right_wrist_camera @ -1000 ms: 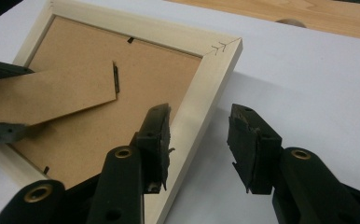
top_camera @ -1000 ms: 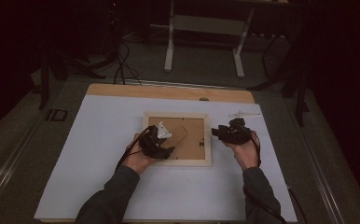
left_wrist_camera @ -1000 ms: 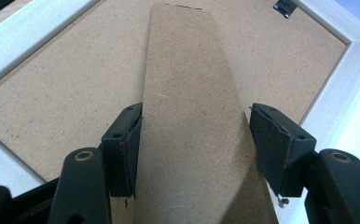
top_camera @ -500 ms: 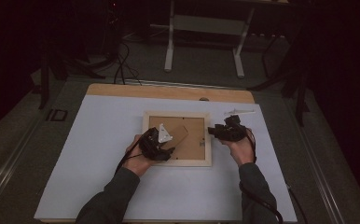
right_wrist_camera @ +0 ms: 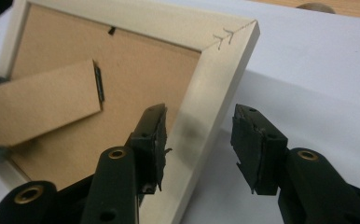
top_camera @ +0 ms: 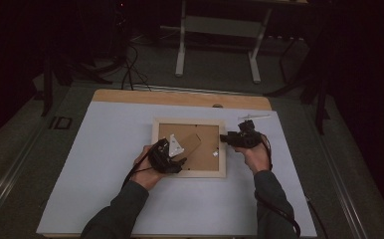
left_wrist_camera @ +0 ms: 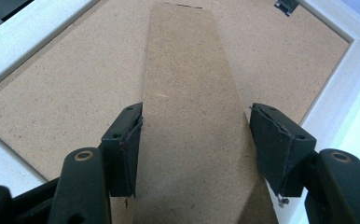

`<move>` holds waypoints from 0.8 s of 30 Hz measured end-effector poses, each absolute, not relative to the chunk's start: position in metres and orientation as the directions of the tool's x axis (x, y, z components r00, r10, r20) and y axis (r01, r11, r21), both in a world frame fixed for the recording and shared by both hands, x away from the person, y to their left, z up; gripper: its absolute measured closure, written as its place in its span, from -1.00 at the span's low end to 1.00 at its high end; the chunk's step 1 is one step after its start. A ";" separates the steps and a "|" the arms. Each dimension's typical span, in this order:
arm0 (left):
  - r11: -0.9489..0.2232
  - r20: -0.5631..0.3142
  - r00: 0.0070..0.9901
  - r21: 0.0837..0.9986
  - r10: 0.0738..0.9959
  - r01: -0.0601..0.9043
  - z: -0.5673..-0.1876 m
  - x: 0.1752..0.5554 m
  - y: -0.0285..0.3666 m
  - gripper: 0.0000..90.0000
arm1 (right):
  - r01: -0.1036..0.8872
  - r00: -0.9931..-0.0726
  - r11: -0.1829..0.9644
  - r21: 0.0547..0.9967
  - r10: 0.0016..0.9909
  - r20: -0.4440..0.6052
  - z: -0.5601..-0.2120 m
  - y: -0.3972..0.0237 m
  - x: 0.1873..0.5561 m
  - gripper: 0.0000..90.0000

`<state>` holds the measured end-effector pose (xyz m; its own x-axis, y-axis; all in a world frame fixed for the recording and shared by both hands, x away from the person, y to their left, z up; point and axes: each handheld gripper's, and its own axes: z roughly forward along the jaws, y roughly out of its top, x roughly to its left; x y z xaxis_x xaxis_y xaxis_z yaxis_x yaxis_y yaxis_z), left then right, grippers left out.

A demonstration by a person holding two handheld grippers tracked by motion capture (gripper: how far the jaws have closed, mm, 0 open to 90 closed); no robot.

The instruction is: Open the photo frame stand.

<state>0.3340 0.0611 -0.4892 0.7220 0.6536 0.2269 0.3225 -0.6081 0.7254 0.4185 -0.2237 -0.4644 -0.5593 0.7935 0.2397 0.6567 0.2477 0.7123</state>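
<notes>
Left hand-held gripper [left_wrist_camera: 194,140] has its jaws spread either side of the frame's cardboard stand [left_wrist_camera: 192,116], pads not pressing. My right hand-held gripper [right_wrist_camera: 199,140], jaws just opening, straddles the picture frame [right_wrist_camera: 206,93], which lies face down mid-surface [top_camera: 105,149], nearer the far edge.

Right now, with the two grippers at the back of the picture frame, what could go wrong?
1. The left gripper straddles the cardboard stand; a hard squeeze or pull might bend or tear it at its hinge.
2. The right gripper has just been opening around the frame's wooden side, with its pads apparently off the wood, so the picture frame could slide on the smooth white sheet when the stand is tugged.
</notes>
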 end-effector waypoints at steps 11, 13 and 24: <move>-0.619 0.265 0.717 0.731 0.645 0.287 -0.489 0.328 0.061 -0.12 | 0.689 -0.563 0.256 0.678 0.778 0.278 -0.470 -0.220 0.428 0.15; -0.618 0.265 0.716 0.733 0.645 0.285 -0.489 0.328 0.061 -0.12 | 0.691 -0.563 0.255 0.676 0.777 0.283 -0.471 -0.220 0.429 0.15; -0.623 0.294 0.714 0.741 0.636 0.250 -0.491 0.325 0.061 -0.12 | 0.727 -0.557 0.207 0.655 0.735 0.386 -0.473 -0.229 0.435 0.24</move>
